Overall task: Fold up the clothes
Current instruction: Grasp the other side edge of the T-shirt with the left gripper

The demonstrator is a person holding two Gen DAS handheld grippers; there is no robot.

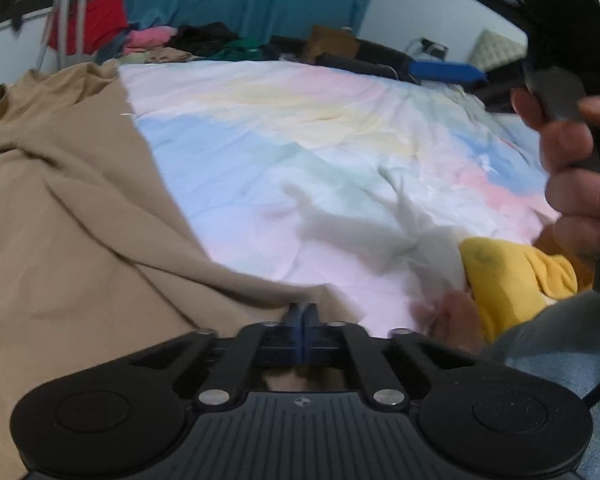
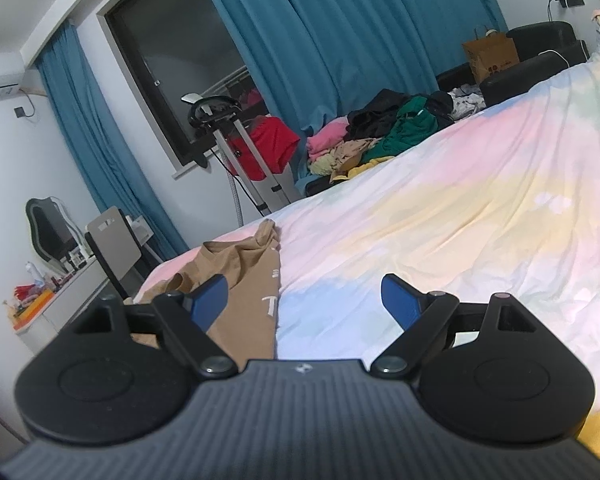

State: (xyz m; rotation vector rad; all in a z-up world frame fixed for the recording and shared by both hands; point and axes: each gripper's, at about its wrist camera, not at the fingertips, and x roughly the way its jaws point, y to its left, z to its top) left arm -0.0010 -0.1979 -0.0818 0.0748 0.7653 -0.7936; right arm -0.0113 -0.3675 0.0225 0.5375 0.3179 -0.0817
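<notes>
One soft tan shirt (image 1: 60, 208), creased.

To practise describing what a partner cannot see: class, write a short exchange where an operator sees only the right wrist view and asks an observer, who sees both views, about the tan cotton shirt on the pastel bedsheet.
Operator: My open right tool faces the tan cotton shirt. Where is the left tool?
Observer: The left tool is shut on the shirt's near edge, where the folds gather.
Operator: Can you see how my tool is held?
Observer: Yes. The person's right hand wraps around its dark handle, above the right side of the pastel bedsheet.
</notes>
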